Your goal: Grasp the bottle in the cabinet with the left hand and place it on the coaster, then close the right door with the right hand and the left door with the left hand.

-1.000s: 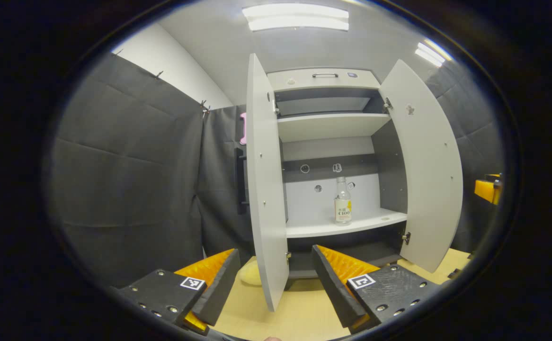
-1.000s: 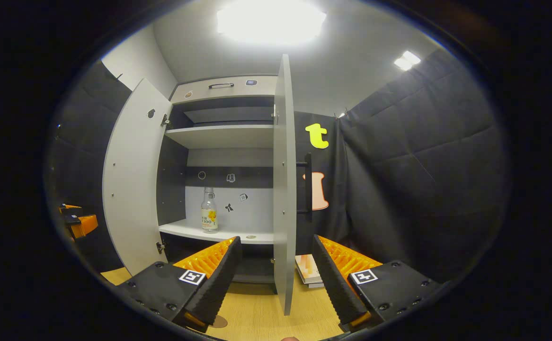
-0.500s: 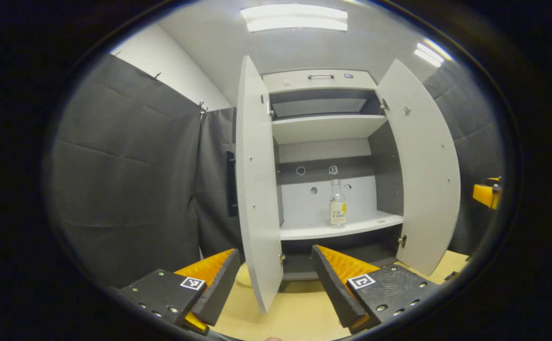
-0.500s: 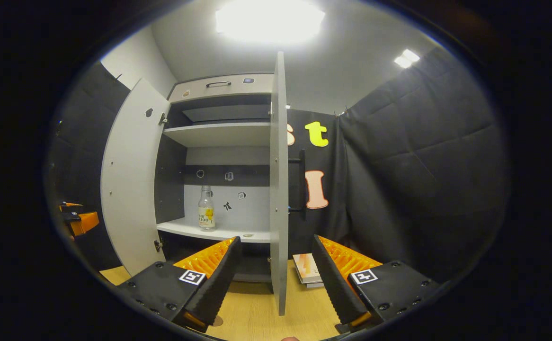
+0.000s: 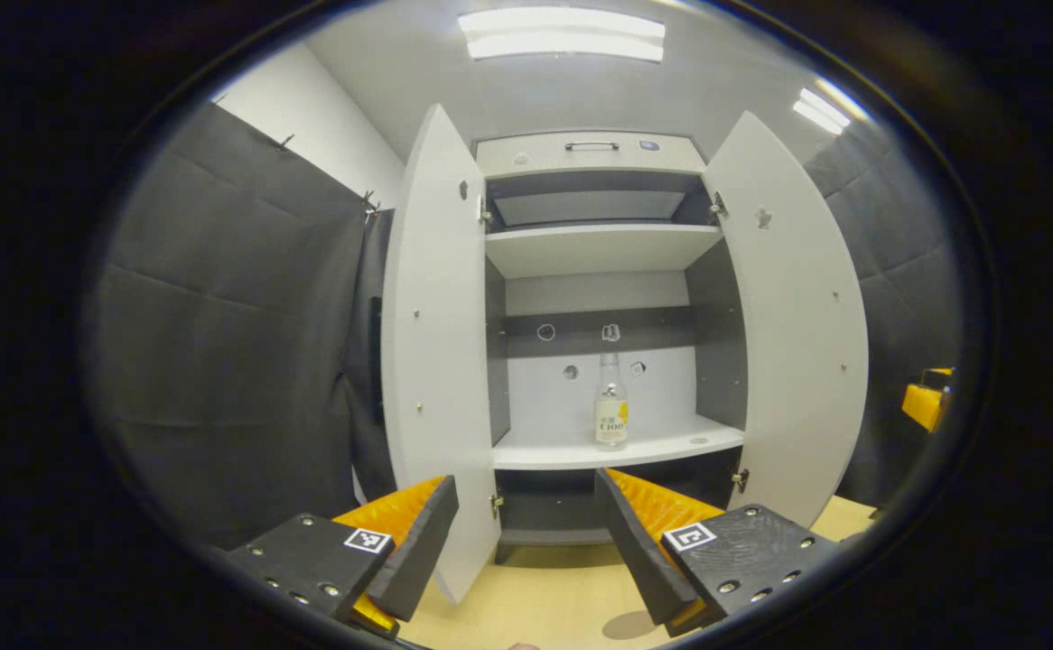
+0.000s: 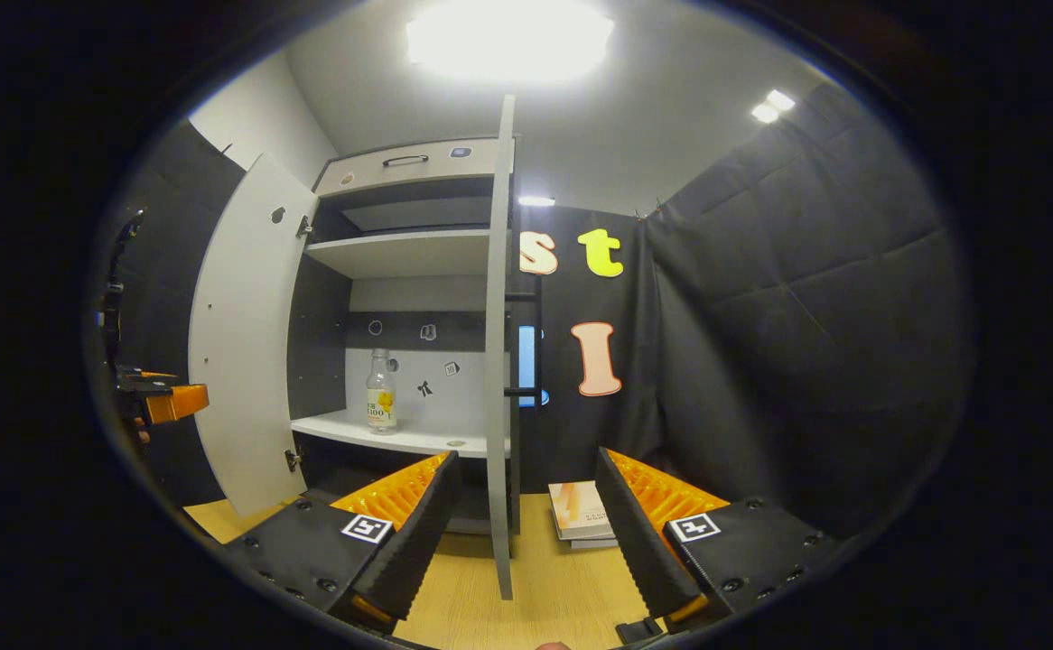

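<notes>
On the cabinet's lower shelf (image 5: 617, 449) the bottle (image 5: 610, 406) stands upright — long axis vertical, cap up. My left gripper (image 5: 526, 533) and right gripper (image 6: 526, 528) gape empty — both doors open.

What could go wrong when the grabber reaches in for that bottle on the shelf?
1. The bottle is tall, narrow and stands upright on the shelf, so a nudge from one finger of the open left gripper could probably tip it.
2. The left door and right door stand open on either side, so the gripper might bump a door edge going in.
</notes>
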### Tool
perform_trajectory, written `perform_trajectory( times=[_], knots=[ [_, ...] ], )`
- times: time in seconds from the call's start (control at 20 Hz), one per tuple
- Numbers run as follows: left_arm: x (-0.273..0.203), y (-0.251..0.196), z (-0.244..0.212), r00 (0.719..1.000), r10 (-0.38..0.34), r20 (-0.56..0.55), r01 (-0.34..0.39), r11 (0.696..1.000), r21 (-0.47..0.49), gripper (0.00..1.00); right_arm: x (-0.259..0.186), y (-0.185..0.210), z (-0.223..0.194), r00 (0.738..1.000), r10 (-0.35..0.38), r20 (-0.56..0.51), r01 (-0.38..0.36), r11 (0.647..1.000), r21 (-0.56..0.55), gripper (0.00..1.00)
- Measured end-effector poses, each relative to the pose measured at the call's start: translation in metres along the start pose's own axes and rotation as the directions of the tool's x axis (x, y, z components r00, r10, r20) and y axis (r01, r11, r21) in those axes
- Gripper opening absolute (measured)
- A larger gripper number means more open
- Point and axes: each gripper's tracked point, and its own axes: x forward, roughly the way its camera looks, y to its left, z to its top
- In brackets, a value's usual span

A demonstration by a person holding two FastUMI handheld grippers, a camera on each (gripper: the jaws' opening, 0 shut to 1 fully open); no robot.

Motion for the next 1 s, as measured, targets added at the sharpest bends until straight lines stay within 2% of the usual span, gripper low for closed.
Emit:
perform_trajectory(
  times=[0.3, 0.6, 0.65, 0.7, 1.0],
  knots=[
    [0.050, -0.025, 0.014, 0.998, -0.055, 0.006, 0.055, 0.998, 0.000, 0.94, 0.008, -0.016, -0.006, 0.999, -0.028, -0.020, 0.028, 1.000, -0.001, 0.95],
    [0.114, -0.049, 0.020, 0.991, -0.131, 0.005, 0.131, 0.990, -0.054, 0.94, 0.020, -0.028, -0.009, 0.995, -0.091, -0.033, 0.090, 0.996, -0.025, 0.95],
    [0.123, -0.053, 0.020, 0.989, -0.146, 0.004, 0.146, 0.988, -0.060, 0.94, 0.023, -0.032, -0.009, 0.994, -0.106, -0.034, 0.105, 0.994, -0.034, 0.92],
    [0.133, -0.057, 0.021, 0.987, -0.161, 0.002, 0.161, 0.985, -0.066, 0.94, 0.024, -0.034, -0.008, 0.992, -0.119, -0.032, 0.118, 0.992, -0.036, 0.95],
    [0.193, -0.073, 0.032, 0.978, -0.208, 0.019, 0.209, 0.976, -0.067, 0.93, 0.029, -0.042, -0.012, 0.982, -0.187, -0.036, 0.185, 0.981, -0.057, 0.95]
  ],
)
